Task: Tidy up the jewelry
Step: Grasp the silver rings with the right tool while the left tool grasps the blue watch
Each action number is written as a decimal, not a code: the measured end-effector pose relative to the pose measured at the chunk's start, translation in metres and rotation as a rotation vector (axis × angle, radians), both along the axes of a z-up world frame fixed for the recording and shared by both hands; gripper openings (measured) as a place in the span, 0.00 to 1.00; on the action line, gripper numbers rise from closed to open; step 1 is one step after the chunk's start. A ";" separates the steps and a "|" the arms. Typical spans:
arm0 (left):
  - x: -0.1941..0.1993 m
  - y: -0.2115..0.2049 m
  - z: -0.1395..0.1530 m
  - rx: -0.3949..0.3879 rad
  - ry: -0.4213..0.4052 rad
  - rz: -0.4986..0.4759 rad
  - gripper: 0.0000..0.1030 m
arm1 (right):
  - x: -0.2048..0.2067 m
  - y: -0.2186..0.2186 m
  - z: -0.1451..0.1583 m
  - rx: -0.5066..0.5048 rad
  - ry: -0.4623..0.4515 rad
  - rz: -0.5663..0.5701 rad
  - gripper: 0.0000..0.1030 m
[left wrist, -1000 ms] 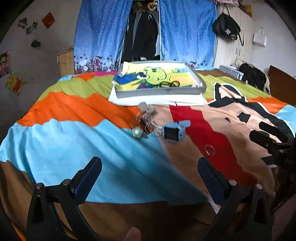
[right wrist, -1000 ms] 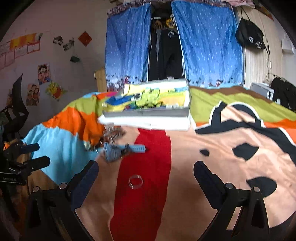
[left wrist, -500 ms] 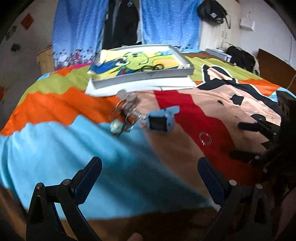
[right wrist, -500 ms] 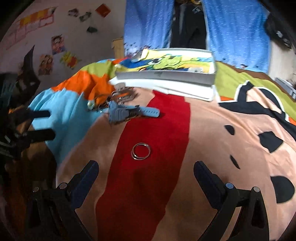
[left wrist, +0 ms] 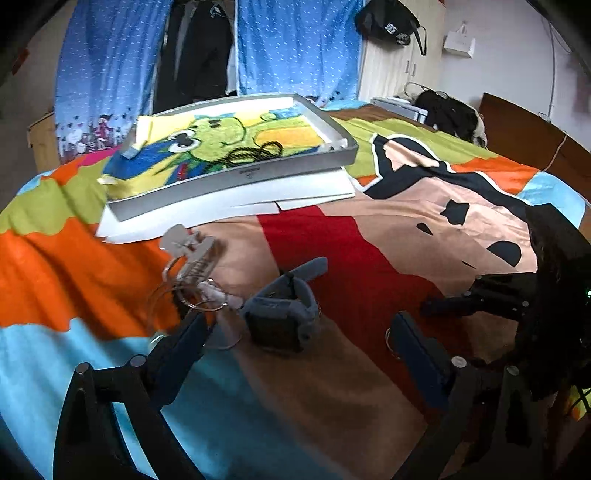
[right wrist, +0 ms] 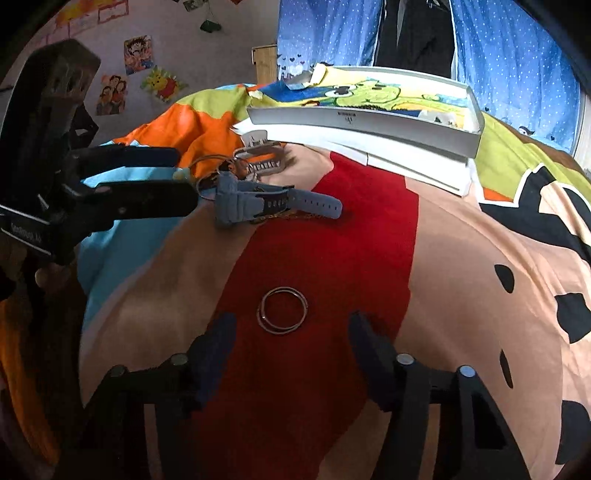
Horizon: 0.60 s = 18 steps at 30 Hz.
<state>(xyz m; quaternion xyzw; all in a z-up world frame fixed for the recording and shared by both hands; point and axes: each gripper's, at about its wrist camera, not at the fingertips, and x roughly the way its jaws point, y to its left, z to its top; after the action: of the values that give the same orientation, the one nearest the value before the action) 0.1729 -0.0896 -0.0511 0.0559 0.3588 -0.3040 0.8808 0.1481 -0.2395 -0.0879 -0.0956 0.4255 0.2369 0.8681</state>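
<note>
Nearest the right wrist camera, the right gripper (right wrist: 291,328) hangs low over the bed cover (right wrist: 461,258) with its fingers (right wrist: 218,343) apart, and a pair of thin metal bangles (right wrist: 282,310) lies flat on the red stripe just beyond the tips, between them but untouched. In the left wrist view the left gripper (left wrist: 299,332) also has its fingers (left wrist: 413,343) spread wide and empty; the blue-grey watch (left wrist: 282,314) sits just past the tips, roughly midway between them. The same bangles show only as a sliver beside the left gripper's right-hand finger. Left of the watch a tangle of silver rings and a clear hair claw (left wrist: 192,258) rests where the orange patch meets the tan. Farther back a shallow grey tray (left wrist: 343,147) lined with a bright cartoon cloth stands on white sheets (left wrist: 229,206), with a dark cord (left wrist: 255,151) lying on the cloth inside it. Behind the bed hang blue curtains (left wrist: 295,48), with a black bag (left wrist: 388,22) hanging high to their right
</note>
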 end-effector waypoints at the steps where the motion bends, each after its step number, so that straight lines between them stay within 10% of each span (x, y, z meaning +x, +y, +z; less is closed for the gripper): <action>1: 0.002 -0.001 -0.001 0.004 0.002 -0.004 0.92 | 0.002 0.000 -0.002 0.001 0.008 0.001 0.55; 7: 0.019 -0.002 -0.014 -0.002 0.040 -0.022 0.89 | 0.005 0.002 -0.009 -0.008 0.017 0.014 0.52; 13: 0.032 0.001 -0.024 -0.019 0.097 -0.016 0.57 | 0.008 0.003 -0.013 -0.007 0.025 0.024 0.47; 18: 0.035 0.000 -0.027 -0.010 0.111 -0.011 0.50 | 0.010 0.006 -0.014 -0.008 0.030 0.025 0.46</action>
<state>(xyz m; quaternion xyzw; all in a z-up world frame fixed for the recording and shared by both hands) 0.2081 -0.0895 -0.0785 0.0367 0.4052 -0.3132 0.8581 0.1586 -0.2338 -0.1020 -0.1009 0.4384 0.2472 0.8582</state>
